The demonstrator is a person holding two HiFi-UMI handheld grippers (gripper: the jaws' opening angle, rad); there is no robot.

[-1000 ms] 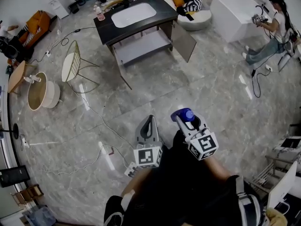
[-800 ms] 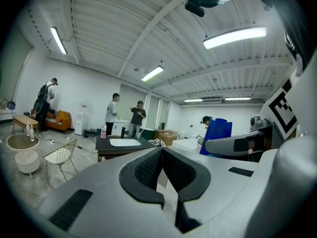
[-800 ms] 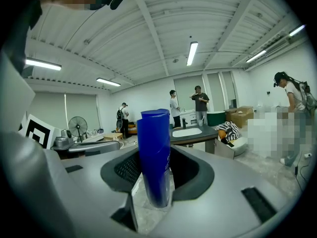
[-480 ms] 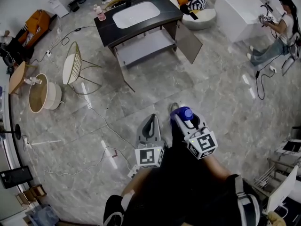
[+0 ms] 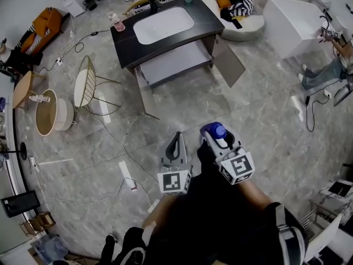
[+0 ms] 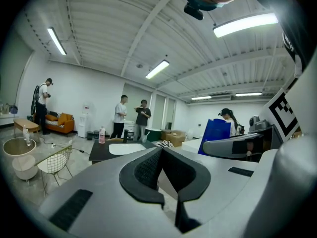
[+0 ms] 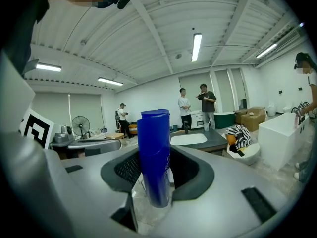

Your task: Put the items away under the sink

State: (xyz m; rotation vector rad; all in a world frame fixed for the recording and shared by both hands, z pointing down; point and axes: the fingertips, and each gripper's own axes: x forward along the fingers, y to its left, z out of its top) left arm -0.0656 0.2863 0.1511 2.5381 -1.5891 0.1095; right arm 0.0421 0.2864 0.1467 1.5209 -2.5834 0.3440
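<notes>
Nearest, both forearms are drawn in close to the person's body, elbows bent, each tool pointing forward over the floor.

The left tool has its jaws pressed together with nothing between them.

Just beside it, the right tool is clamped on a blue bottle. The pads grip the bottle's lower body, and it stands upright with the cap on top.

The bottle looks like smooth, stiff plastic, so it should keep its shape under the jaws. It could slide if the grip slackens, or lean, since most of its height stands above the pads. A hold nearer mid-body would likely steady it. How full it is cannot be told, so neither can its weight.

A cable trails across the floor ahead, left of the way to the sink.

Well beyond that stands the sink bench, with a pink bottle at its far left corner.

Under the bench the doors hang open and the shelf shows bare. The blue bottle is well apart from it, so most of the carry seems yet to do.
</notes>
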